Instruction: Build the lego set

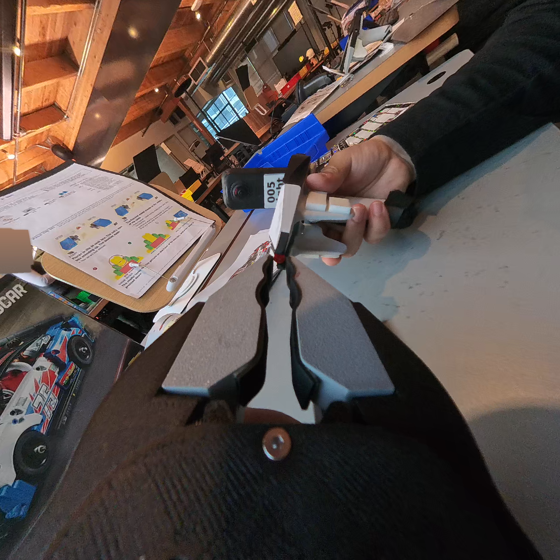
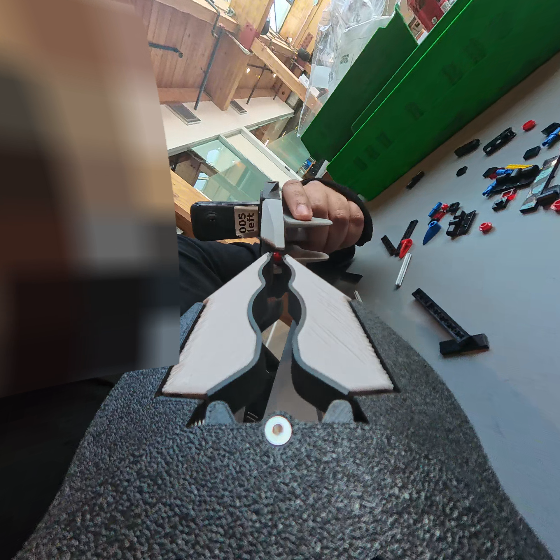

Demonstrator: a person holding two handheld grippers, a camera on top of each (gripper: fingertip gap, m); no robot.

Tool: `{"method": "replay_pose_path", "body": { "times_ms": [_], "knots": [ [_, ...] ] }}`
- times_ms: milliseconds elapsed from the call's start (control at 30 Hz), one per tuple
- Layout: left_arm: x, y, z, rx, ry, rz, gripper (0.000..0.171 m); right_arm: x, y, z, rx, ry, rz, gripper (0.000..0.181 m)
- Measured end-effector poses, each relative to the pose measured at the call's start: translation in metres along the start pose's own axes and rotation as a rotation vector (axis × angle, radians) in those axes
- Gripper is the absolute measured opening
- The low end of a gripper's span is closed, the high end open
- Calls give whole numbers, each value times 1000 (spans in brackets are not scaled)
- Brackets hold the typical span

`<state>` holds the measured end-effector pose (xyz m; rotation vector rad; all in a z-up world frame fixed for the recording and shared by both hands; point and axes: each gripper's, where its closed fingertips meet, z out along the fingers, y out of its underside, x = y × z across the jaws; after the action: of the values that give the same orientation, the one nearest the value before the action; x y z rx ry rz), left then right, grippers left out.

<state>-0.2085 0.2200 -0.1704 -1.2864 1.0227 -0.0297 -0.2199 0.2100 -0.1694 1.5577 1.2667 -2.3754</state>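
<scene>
Workshop beams hang over a grey table (image 2: 485,288). Left of the red piece (image 1: 278,258) stand the box (image 1: 45,378) and sheet (image 1: 106,218); right of it lie loose parts (image 2: 500,188). Left gripper (image 1: 277,268) and right gripper (image 2: 276,259) meet tip to tip at it, both apparently clenched on it, likely to hand over or seat it.

Grey table (image 2: 472,409), scattered black, blue and red lego pieces (image 2: 460,222), green bins (image 2: 430,115) at its edge.
</scene>
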Motion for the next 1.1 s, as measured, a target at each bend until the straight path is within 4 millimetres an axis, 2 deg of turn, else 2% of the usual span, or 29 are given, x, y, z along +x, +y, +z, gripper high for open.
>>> {"method": "replay_pose_path", "body": {
  "times_ms": [133,300,433,633,833,1100],
  "knots": [
    [1,2,0,-15,26,-24,5,3,1,0,-4,5,21,4],
    [0,18,4,-111,38,-43,4,19,0,-4,-26,169,-100,2],
    [0,26,6,-157,33,-33,4,29,-1,-6,-40,265,-167,8],
    [-5,31,6,-182,10,-31,4,38,-4,-12,-25,317,-155,15],
    [-6,50,8,-275,16,-53,4,50,-8,-17,-72,526,-402,7],
    [0,54,10,-310,24,-12,4,54,-1,-11,-96,519,-381,4]
  ]
}}
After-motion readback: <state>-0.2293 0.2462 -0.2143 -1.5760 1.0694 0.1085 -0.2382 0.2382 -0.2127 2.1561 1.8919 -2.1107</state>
